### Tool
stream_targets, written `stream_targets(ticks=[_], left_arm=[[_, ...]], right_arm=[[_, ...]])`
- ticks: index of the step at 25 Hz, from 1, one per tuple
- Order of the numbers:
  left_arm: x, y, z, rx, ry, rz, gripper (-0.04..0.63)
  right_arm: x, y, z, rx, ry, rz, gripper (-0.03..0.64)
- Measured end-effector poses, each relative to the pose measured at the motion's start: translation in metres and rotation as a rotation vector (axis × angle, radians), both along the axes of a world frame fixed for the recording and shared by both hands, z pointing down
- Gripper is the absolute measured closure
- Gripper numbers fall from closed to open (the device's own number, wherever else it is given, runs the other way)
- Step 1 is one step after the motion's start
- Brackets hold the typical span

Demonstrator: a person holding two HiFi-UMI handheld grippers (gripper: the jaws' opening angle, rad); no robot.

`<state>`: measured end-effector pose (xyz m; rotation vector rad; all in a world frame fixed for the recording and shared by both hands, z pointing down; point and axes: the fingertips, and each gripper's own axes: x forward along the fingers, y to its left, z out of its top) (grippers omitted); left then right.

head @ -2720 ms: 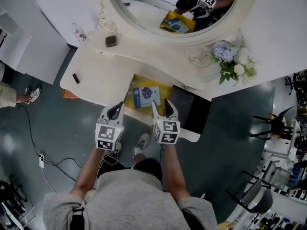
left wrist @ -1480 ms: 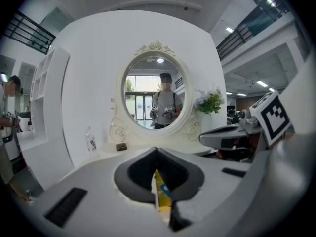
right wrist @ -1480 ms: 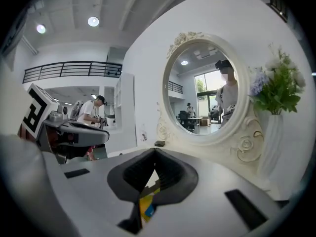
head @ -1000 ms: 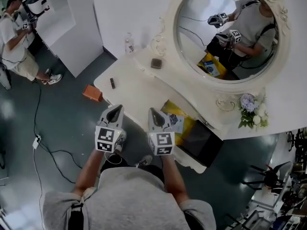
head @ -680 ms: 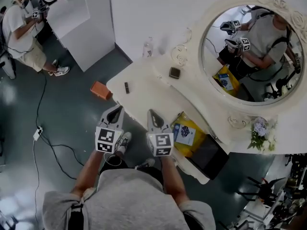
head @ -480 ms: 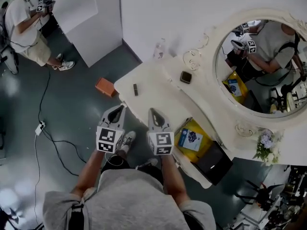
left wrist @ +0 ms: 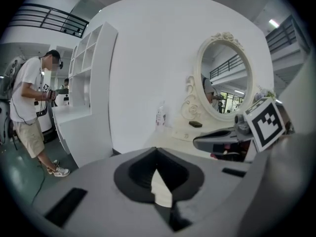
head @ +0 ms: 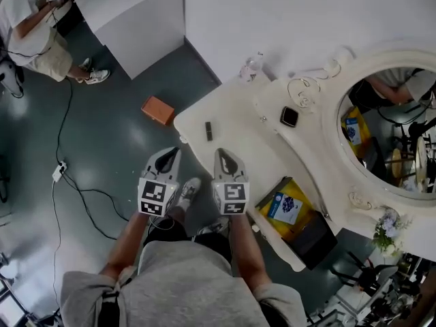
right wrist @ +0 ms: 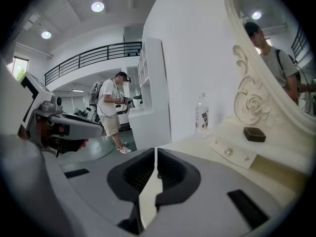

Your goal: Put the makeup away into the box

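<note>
A small dark makeup tube [head: 208, 131] lies on the white dressing table [head: 238, 125], just beyond my two grippers. A dark compact [head: 289, 116] sits on the raised shelf under the oval mirror [head: 388, 121]; the right gripper view also shows this compact [right wrist: 254, 134]. A yellow box [head: 286, 206] with a blue-and-white pack in it stands at the table's near right, beside a black box [head: 310, 231]. My left gripper [head: 170, 153] and right gripper [head: 221, 152] hover side by side at the table's near edge. Each is shut and holds nothing.
A clear bottle [head: 251, 67] stands at the table's far corner against the wall. An orange block [head: 158, 110] and a cable [head: 75, 189] lie on the floor to the left. Another person [head: 34, 39] stands far left by a white shelf unit [left wrist: 84, 98]. Flowers [head: 390, 227] sit near the mirror's base.
The head view has swung, so the table and mirror now lie further right and the floor shows on the left. Both grippers have moved along the table toward the dark tube, still shut and empty.
</note>
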<state>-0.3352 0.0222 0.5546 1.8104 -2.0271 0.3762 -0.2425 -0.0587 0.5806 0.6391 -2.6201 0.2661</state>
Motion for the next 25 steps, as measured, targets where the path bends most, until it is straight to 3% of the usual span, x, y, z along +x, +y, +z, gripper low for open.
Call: stream_targets(ticks=[5,7,9,25], left_arm=[[-0.021,-0.010,0.030,-0.033,0.021,-0.002,0.595],[-0.026,-0.013,0.038,-0.048,0.036,-0.004,0.595],[-0.030,-0.017,0.044,-0.055,0.047,-0.003,0.595],[-0.051,-0.015,0.083,-0.121,0.103,-0.038,0.595]], right_arm=[[-0.022,-0.014,0.031,-0.068,0.038,0.005,0.596],[-0.030,-0.017,0.044,-0.103,0.054,-0.001,0.496],[-0.038,-0.020,0.056,-0.127,0.074,-0.004,0.463],[-0.052,-0.033,0.121,-0.191,0.220,0.015,0.454]])
